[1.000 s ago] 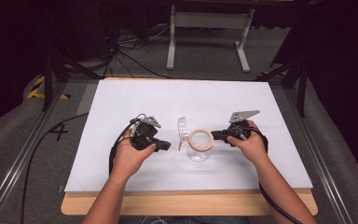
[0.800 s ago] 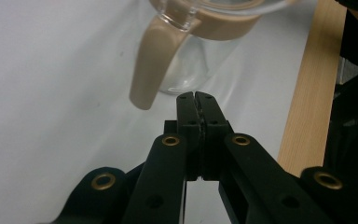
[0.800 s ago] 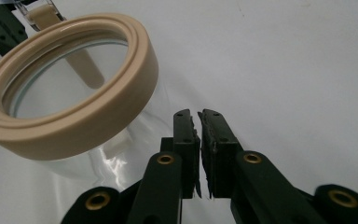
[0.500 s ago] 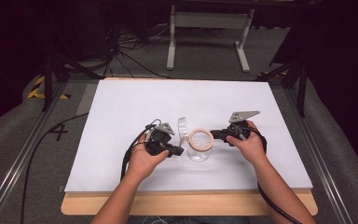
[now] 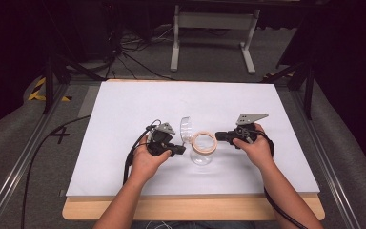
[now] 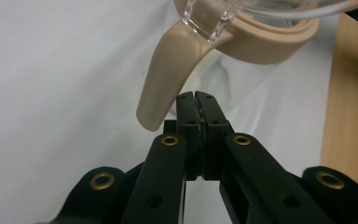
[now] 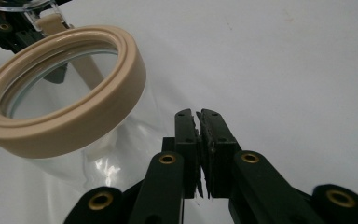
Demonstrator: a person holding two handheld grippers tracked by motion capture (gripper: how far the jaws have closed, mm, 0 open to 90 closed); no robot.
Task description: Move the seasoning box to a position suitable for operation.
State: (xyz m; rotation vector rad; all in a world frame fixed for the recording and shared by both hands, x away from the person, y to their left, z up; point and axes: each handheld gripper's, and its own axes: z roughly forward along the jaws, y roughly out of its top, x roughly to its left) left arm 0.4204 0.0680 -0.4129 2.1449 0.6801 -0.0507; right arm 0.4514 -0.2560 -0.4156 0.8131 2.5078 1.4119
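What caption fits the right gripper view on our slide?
Right gripper, jaws closed and empty, beside a clear jar with a beige rim on the white table.

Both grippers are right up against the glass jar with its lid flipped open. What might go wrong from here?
1. The left gripper is shut, its tips by the beige latch lever; a push there may tip or slide the light clear jar.
2. The right gripper is also shut beside the glass wall, holding nothing, so the jar looks unbraced.
3. The open lid stands upright and could swing down.

Black fingers (image 6: 196,135), brass rivets, grey three-cornered plates, trailing black cables
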